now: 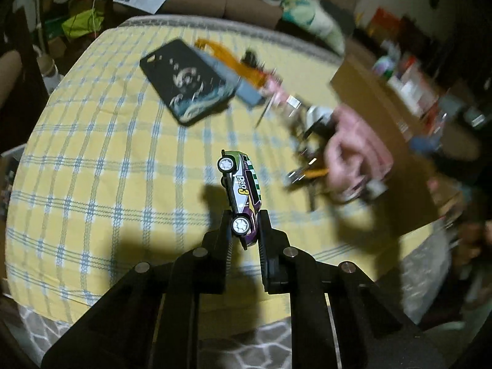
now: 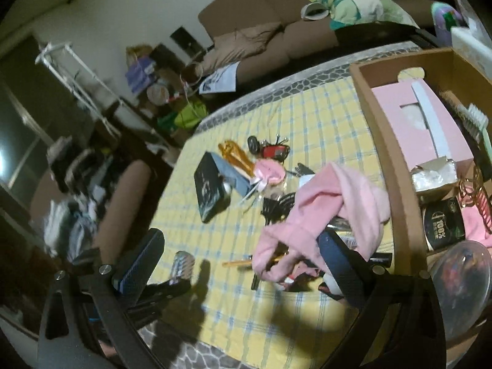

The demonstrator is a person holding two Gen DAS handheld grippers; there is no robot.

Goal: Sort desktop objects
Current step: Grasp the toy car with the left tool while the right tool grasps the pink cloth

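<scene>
One car: a small toy car [image 1: 243, 195] in purple, white and green, with "PRO 3" in yellow and black on its side, a checkered green-and-white strip along the roof edge, and white spoked wheels in black tyres.
Car pose: turned on its side, nose pointing away from the camera, both near wheels facing left in the left wrist view.
Car place: between the black fingers of the left gripper [image 1: 246, 230], above the yellow checked cloth [image 1: 107, 169]; whether it touches the cloth I cannot tell.
Left gripper: pinching the car at its rear end, one pad on the underside, one on the roof.
Right gripper [image 2: 240, 255]: fingers spread wide, nothing pressed between them; a pink cloth [image 2: 323, 203] drapes over its right finger tip.
Right gripper, seen from the left: blurred, with a hand [image 1: 353, 153] around it.
Phone case [image 1: 187, 80]: black with a white wave print, flat on the cloth, well beyond the car.
Pile: pens, clips and small items around the pink cloth, too blurred to sort out.
Box [image 2: 384, 141]: brown cardboard at the right edge of the cloth, holding a pink carton [image 2: 430, 123] and a dark tin [image 2: 444, 227].
</scene>
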